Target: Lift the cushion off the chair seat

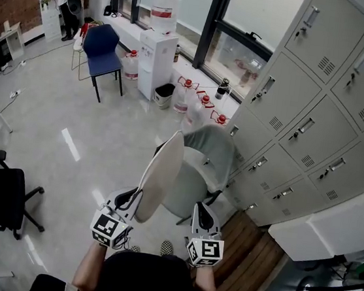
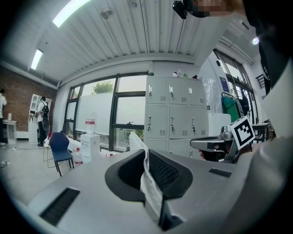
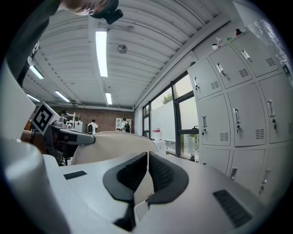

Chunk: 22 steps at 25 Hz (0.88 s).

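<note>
**Carry the cushion clear on a one-sided pinch**

Our left gripper (image 2: 146, 170) has its jaws clamped on a thin fold of the cushion's (image 2: 138, 145) pale fabric, which runs up between the pads and out over the top. Our right gripper (image 3: 147, 170) has its jaws pressed together. We see nothing clearly caught in them, though we cannot tell what the pale patch low in their gap is. From the right gripper view the cushion (image 3: 114, 142) bulges just to the left of those jaws.

From the head view, the cushion (image 1: 160, 172) stands on edge, tilted. Its near end is at the left gripper (image 1: 129, 202) and its far end rises over the chair (image 1: 200, 167) by the lockers (image 1: 320, 93). We judge it is already off the seat. The right gripper (image 1: 205, 213) sits apart from it, to the side.

All the weight seems to hang from one pinch of cloth, so we should move slowly and avoid any jerk that could pull the fabric through the pads. We should draw the cushion toward us and away from the chair back, so the far end does not snag. If it sags or swings, the right gripper can take the near edge as a second hold.
</note>
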Each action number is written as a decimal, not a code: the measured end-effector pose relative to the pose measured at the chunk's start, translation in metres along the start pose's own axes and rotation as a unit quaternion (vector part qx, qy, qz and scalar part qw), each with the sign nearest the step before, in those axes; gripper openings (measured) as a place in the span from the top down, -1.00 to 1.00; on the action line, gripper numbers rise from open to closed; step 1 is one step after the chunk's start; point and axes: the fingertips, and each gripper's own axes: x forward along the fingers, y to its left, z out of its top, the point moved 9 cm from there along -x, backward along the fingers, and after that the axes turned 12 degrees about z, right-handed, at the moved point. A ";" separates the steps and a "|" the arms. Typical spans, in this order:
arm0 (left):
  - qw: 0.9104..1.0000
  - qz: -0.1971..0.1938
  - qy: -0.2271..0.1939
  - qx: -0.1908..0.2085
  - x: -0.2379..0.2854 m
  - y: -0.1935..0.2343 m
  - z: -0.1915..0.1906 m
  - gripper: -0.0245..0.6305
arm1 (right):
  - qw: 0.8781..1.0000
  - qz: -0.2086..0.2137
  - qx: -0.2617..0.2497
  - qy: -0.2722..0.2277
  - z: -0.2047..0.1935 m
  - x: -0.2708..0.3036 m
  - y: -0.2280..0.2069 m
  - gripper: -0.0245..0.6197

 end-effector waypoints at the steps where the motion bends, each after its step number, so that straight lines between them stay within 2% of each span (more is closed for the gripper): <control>1: 1.000 0.000 0.000 0.000 0.000 0.000 0.000 0.81 | 1.000 0.000 -0.001 0.000 0.000 0.001 0.000 0.82; 22: 1.000 -0.002 0.003 0.002 0.009 0.001 -0.002 0.81 | 1.000 0.004 -0.001 0.011 -0.001 0.007 -0.003 0.83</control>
